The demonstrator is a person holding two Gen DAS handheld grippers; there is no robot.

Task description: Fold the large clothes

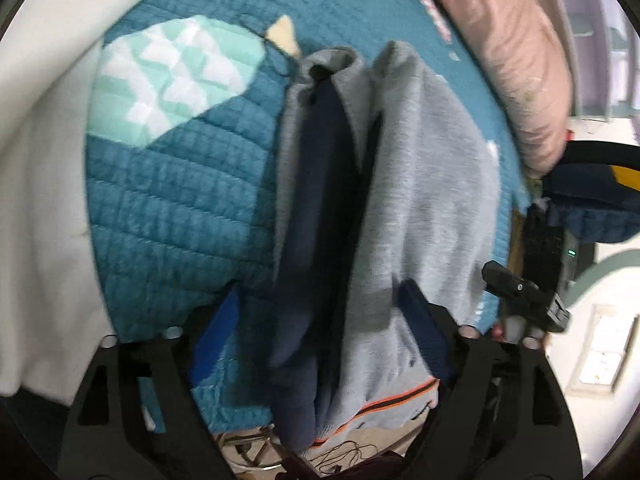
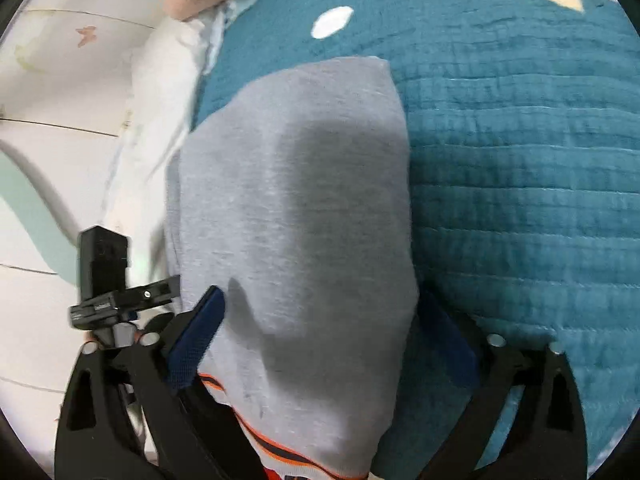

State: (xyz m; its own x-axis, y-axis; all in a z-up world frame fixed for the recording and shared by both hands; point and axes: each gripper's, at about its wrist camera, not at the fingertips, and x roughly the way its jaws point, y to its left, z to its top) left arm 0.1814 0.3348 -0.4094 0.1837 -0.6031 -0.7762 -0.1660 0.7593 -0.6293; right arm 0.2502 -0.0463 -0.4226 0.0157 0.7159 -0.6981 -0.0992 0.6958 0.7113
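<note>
A large grey garment point(image 1: 432, 184) with a navy lining point(image 1: 320, 168) and an orange-and-dark striped hem point(image 1: 400, 396) lies lengthwise on a teal quilted bedspread point(image 1: 168, 208). My left gripper point(image 1: 320, 312) stands open, its blue-padded fingers either side of the bunched garment. In the right wrist view the same grey garment point(image 2: 296, 208) fills the middle, smooth side up. My right gripper point(image 2: 328, 320) stands open with the cloth between its fingers; the right finger is partly hidden by the fabric. The other gripper's body point(image 2: 108, 280) shows at the left.
A pink pillow point(image 1: 508, 52) lies at the far right of the bed. White bedding point(image 1: 44, 184) runs along the left. The bed edge and pale floor point(image 2: 52, 128) lie left of the garment. Cables lie on the floor point(image 1: 340, 456) below.
</note>
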